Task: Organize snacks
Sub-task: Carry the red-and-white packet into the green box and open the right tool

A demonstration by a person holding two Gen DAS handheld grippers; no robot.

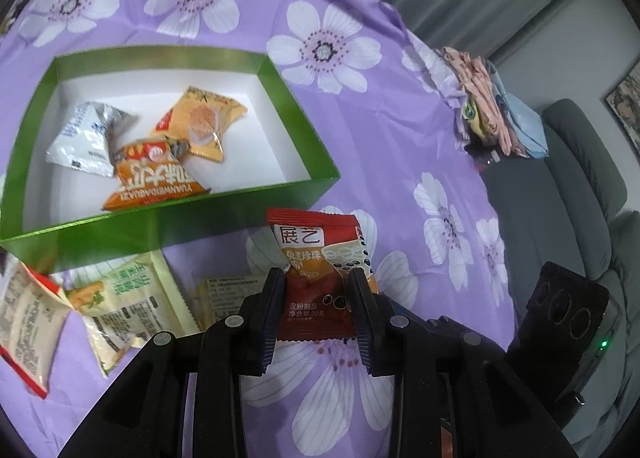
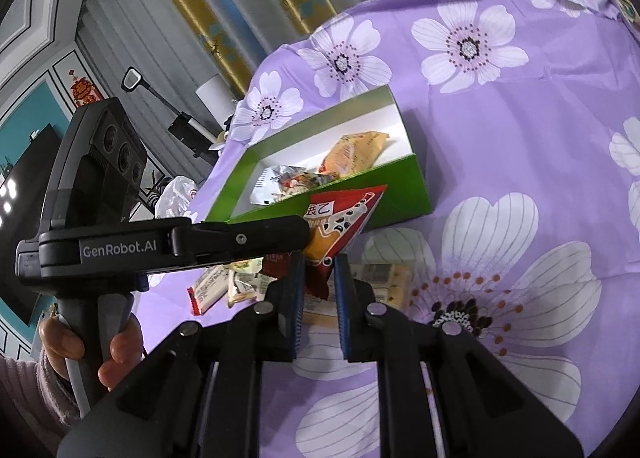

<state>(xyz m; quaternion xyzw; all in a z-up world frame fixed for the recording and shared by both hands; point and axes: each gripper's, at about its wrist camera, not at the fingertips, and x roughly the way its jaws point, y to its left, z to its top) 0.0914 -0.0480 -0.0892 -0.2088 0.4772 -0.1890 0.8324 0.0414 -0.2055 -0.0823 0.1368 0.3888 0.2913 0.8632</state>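
Note:
My left gripper (image 1: 318,278) is shut on a red-brown snack packet (image 1: 320,258) and holds it above the purple flowered cloth, just right of the green box (image 1: 280,77). The box holds a silver packet (image 1: 86,137), an orange packet (image 1: 154,177) and a yellow-orange packet (image 1: 204,117). In the right wrist view the same packet (image 2: 340,221) hangs from the left gripper (image 2: 306,236) in front of the box (image 2: 404,189). My right gripper (image 2: 318,270) is open and empty, its fingers just below the packet.
Loose packets lie on the cloth before the box: a white-red one (image 1: 28,322), a green-cream one (image 1: 124,306) and a pale yellow one (image 1: 228,294). A pile of folded cloth (image 1: 488,105) sits at the table's far right edge, beside a grey sofa (image 1: 560,193).

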